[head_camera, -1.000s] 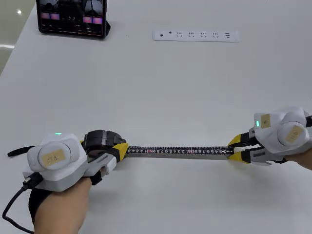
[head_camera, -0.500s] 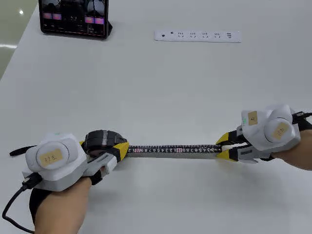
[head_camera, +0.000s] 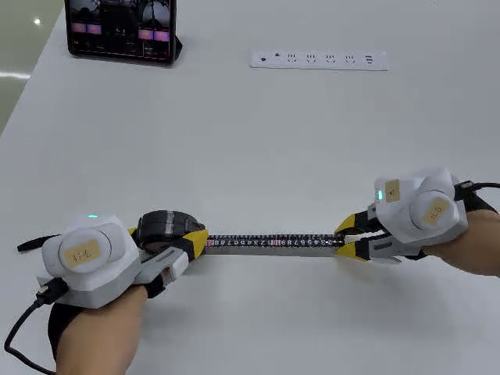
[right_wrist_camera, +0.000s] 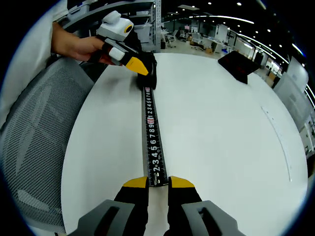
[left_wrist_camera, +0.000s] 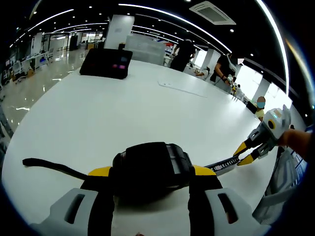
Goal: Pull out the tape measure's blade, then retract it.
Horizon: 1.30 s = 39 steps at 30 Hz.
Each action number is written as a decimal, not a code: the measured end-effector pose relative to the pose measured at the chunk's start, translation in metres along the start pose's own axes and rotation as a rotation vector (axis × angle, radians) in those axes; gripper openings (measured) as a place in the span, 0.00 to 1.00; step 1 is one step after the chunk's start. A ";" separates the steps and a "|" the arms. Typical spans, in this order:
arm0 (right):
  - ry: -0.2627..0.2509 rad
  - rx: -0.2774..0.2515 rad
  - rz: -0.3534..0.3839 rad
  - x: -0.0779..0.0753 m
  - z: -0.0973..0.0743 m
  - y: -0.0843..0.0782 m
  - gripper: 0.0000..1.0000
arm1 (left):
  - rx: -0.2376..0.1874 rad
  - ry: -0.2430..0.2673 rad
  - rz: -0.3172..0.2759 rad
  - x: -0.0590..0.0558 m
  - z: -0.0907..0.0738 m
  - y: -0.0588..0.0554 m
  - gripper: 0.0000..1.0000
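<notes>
Strap (head_camera: 30, 244) of black cord trails off the left end of the tape measure across the white bench (head_camera: 250, 156). Just right of it the left claw (head_camera: 183, 248) is closed around the black case (head_camera: 164, 226), one jaw on each side, pinning it flat on the bench near the front edge. This claw and the case sit where they did a second ago. From the case's mouth the blade (head_camera: 273, 241) runs straight to the right, lying along the bench with its numbers facing up. At its far end the right claw (head_camera: 344, 238) has its yellow tips drawn almost together, pinching the blade's tip between them; the right gripper view shows the blade's end caught in the narrow gap. What has changed is on this side: over the last second the right claw has travelled steadily leftward toward the case, and the exposed stretch of blade has grown shorter with each picture. That suggests the pull-out is done and the retraction is under way, with the claw walking the tip home instead of letting it snap back. A good length of blade is still out, so the task looks partly finished. Far back on the bench stand a dark tablet (head_camera: 121, 27) at the left and a white power strip (head_camera: 319, 59) at the right, well apart from the work.
</notes>
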State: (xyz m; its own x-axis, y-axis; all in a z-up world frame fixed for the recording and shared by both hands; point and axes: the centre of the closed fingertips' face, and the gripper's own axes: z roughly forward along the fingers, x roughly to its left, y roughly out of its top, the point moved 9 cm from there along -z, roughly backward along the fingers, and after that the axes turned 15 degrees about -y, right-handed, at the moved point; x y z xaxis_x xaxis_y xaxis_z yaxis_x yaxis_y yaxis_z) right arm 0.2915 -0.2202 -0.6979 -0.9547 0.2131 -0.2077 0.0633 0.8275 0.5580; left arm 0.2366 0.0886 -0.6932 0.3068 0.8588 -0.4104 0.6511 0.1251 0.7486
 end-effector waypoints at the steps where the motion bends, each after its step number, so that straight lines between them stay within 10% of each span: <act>1: 0.001 -0.001 0.000 0.000 0.001 0.001 0.11 | -0.001 0.000 0.000 0.000 0.000 0.000 0.56; 39: 0.037 -0.074 0.003 0.008 0.033 0.041 0.11 | -0.013 -0.020 -0.024 0.003 0.000 0.000 0.56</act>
State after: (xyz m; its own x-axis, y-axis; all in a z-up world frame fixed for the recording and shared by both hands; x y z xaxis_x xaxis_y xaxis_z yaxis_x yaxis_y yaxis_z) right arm 0.2961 -0.1672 -0.7033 -0.9647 0.1953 -0.1767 0.0460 0.7856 0.6171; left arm 0.2375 0.0912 -0.6940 0.3053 0.8452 -0.4386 0.6497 0.1519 0.7449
